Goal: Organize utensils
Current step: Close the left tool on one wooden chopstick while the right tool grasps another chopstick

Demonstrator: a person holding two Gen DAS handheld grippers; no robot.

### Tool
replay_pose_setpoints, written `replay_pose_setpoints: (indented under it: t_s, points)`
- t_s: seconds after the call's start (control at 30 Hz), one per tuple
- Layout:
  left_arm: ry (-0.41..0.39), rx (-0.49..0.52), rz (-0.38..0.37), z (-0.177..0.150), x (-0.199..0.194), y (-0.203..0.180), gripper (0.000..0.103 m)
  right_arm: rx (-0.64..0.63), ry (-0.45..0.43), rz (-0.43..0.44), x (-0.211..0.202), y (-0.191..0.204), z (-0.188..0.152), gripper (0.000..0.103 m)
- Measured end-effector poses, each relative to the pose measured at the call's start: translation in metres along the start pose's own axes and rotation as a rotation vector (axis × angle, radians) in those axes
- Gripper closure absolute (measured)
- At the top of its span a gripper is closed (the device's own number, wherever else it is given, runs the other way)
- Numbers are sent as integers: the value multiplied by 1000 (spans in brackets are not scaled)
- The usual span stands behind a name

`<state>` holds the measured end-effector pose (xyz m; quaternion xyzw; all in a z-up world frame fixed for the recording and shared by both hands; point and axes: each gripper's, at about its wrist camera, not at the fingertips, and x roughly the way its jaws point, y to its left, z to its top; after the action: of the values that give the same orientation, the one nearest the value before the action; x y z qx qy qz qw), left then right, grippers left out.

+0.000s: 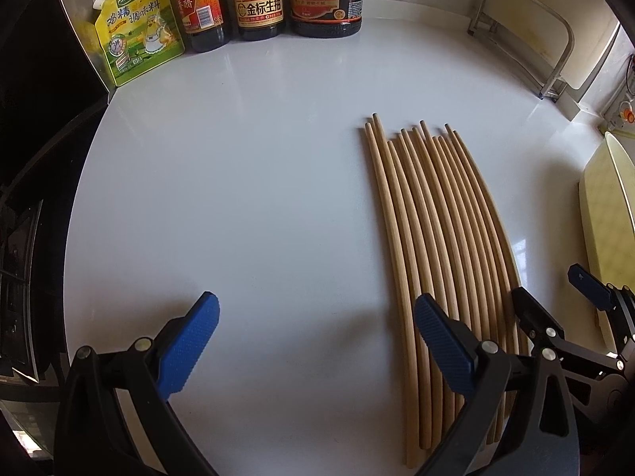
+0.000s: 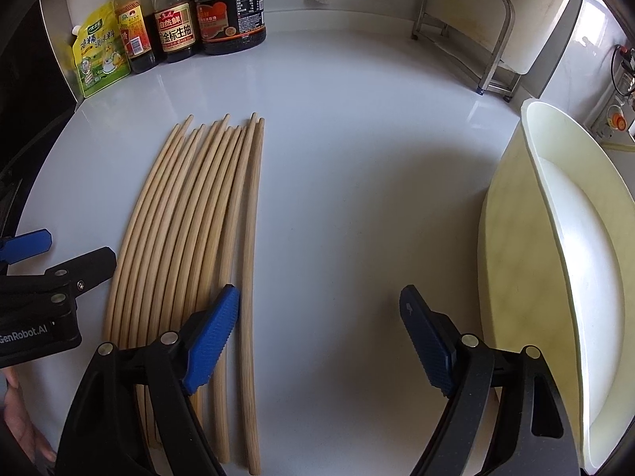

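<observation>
Chopsticks (image 1: 432,246) lie side by side in a loose row on the white counter (image 1: 238,182), tips pointing toward the sauce bottles (image 1: 258,0) at the back, ends uneven. None picked up, none in the pale tub (image 2: 555,238) at the right edge. Left gripper (image 1: 317,341) spread wide, holding nothing, its right finger over the row's near ends. Right gripper (image 2: 319,329) also released, empty, left finger above the row's right side. Judging by this: task barely begun, gathering and stowing all left.
</observation>
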<state>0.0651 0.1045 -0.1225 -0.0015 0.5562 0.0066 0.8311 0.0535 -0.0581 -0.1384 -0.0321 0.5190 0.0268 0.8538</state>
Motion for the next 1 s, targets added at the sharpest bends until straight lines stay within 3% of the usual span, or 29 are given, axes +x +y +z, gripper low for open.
replay_pose_setpoints:
  t_s: [1.0]
  points:
    - [46,-23,9,-12,18,-2,6,7,-8,14,4,-1,-2,23]
